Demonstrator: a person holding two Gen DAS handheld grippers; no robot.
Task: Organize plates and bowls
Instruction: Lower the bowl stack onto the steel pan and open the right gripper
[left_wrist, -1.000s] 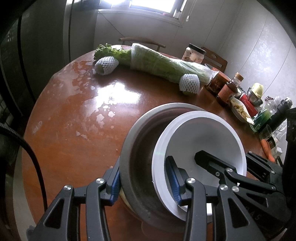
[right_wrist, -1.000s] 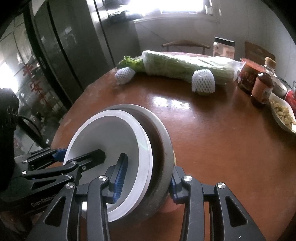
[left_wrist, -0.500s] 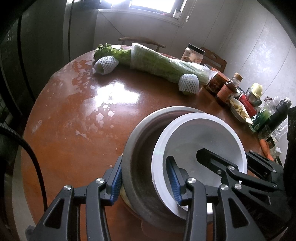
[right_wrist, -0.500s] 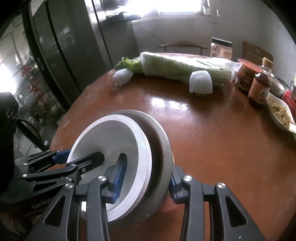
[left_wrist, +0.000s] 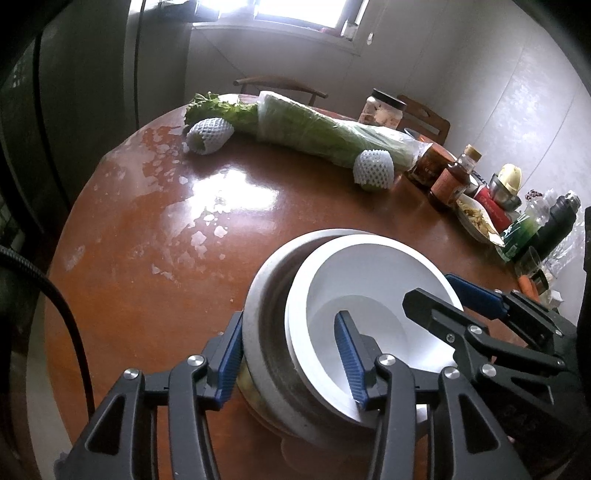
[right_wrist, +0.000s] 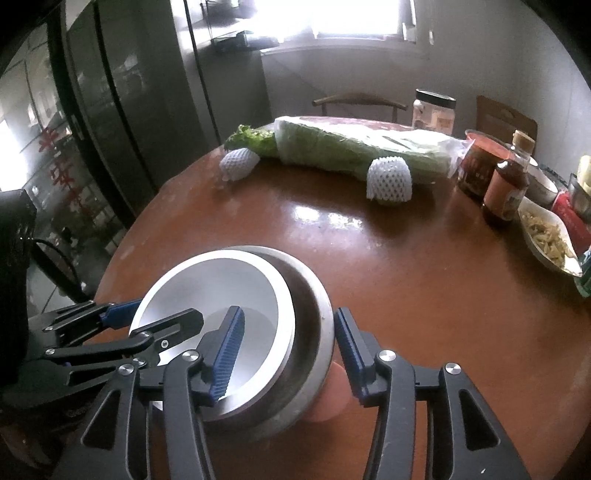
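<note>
Nested near the round brown tabletop's (left_wrist: 155, 295) near edge: white round bowl (left_wrist: 369, 288) inside grey metal bowl (left_wrist: 269, 354). Left gripper (left_wrist: 291, 365) and right gripper (right_wrist: 288, 350), fingers spread, straddling opposite rims. Stacking apparently done; release or carrying off left.

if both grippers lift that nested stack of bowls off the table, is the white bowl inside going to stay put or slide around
It will probably slide a little. The white bowl sits off-centre inside the metal bowl, and both surfaces look smooth and glossy. Each gripper straddles both rims, which should limit that. Both bowls look rigid, so flexing is unlikely.
</note>
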